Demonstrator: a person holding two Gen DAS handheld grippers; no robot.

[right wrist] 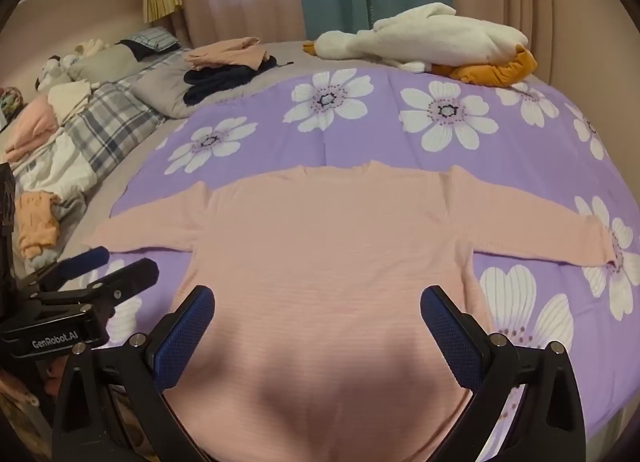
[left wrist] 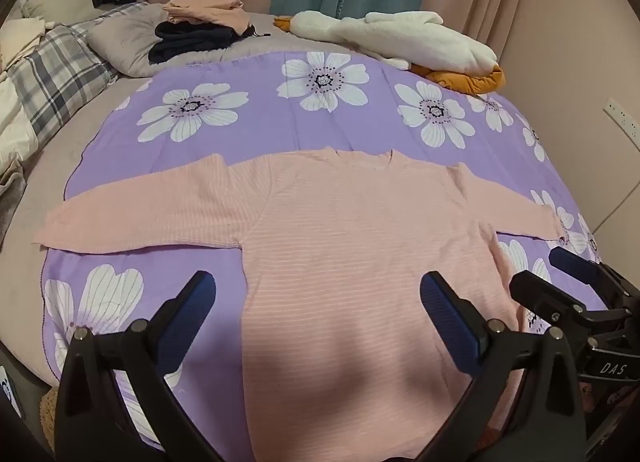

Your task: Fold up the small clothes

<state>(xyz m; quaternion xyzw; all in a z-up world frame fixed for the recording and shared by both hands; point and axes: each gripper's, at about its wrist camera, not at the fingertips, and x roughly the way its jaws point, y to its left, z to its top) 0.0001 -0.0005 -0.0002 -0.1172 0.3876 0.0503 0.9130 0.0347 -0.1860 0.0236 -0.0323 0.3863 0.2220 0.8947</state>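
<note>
The pink sweater (left wrist: pixel 340 262) lies flat on the flowered sheet (left wrist: pixel 300 130); left gripper (left wrist: pixel 318 302) and right gripper (right wrist: pixel 318 310) hover wide open, holding nothing.

Count of items on bed

One pink sweater (left wrist: pixel 340 230) laid flat; one purple floral sheet (left wrist: pixel 280 122); one plush goose (left wrist: pixel 404 38); one stack of two folded garments (left wrist: pixel 204 28), peach over dark; two grippers (left wrist: pixel 318 310), (right wrist: pixel 318 310).
</note>
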